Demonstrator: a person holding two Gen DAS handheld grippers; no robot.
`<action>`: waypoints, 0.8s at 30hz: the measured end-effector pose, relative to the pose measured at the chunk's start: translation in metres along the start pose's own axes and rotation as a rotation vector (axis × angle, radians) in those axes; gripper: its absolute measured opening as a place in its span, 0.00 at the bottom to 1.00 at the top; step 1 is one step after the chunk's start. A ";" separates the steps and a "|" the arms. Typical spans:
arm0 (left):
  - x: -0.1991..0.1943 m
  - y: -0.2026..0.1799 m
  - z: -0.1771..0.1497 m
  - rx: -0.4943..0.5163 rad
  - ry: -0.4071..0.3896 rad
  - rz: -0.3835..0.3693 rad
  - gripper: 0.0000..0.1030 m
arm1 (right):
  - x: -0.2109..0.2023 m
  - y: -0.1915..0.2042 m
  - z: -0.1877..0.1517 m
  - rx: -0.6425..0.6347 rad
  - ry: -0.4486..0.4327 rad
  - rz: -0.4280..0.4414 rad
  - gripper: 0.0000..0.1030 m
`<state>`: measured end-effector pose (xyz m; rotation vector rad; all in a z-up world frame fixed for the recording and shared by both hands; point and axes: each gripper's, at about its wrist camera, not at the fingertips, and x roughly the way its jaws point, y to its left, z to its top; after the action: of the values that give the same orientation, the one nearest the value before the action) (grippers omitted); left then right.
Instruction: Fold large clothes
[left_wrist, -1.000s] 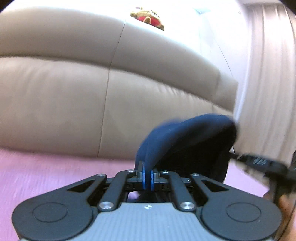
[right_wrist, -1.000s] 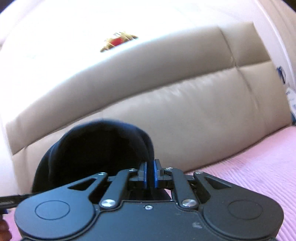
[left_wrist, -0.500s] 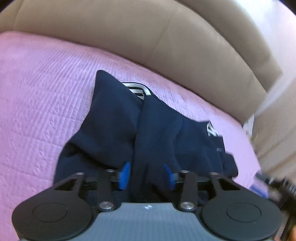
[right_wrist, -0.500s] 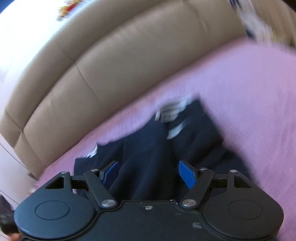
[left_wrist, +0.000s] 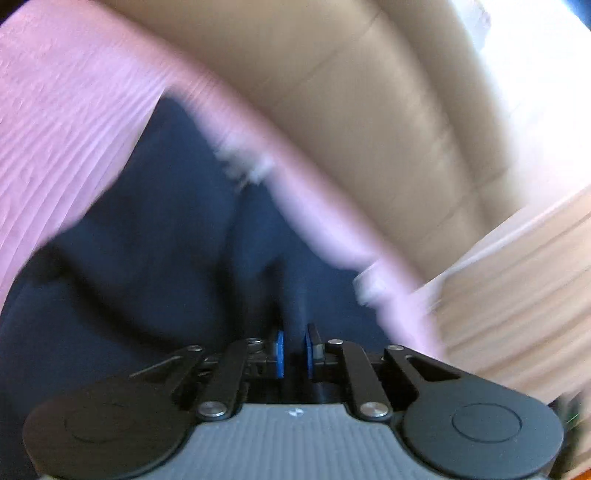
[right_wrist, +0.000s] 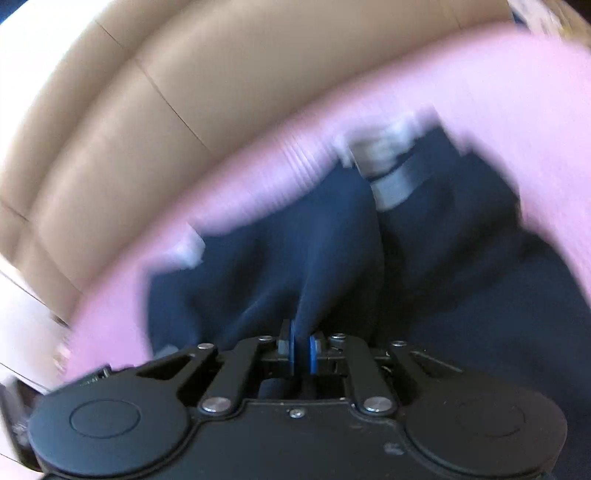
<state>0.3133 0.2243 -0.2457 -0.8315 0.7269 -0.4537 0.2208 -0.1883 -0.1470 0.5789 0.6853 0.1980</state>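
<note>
A navy garment (left_wrist: 166, 240) with white striped trim (left_wrist: 243, 166) lies crumpled on a pink bedspread (left_wrist: 55, 129); both views are blurred. My left gripper (left_wrist: 294, 345) is low over it. Its jaws are closing, with a ridge of navy cloth pinched between the blue pads. In the right wrist view the same garment (right_wrist: 295, 258) fills the middle, with its trim (right_wrist: 391, 177) at the far edge. My right gripper (right_wrist: 303, 345) is also closing, and a fold of the cloth runs up from between its pads.
A beige padded headboard (left_wrist: 369, 92) rises just behind the bedspread, also seen in the right wrist view (right_wrist: 147, 110). A pale curtain (left_wrist: 517, 295) hangs at the right of the left wrist view. Pink bedspread (right_wrist: 517, 92) surrounds the garment.
A second ago both grippers held the garment up before the headboard. They then opened over it as it lay on the bed. Now both are lower, rolled, and closed on folds.
</note>
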 end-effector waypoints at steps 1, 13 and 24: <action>-0.012 -0.002 0.005 -0.011 -0.028 -0.059 0.11 | -0.017 0.003 0.004 -0.021 -0.055 0.029 0.10; -0.041 -0.013 0.010 0.241 0.200 0.027 0.13 | -0.064 -0.050 -0.024 -0.030 0.024 -0.253 0.61; 0.042 -0.016 -0.052 0.422 0.453 0.244 0.09 | 0.020 0.019 -0.055 -0.209 0.170 -0.270 0.57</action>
<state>0.3020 0.1620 -0.2735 -0.2355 1.0888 -0.5571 0.2010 -0.1411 -0.1813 0.2669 0.8876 0.0655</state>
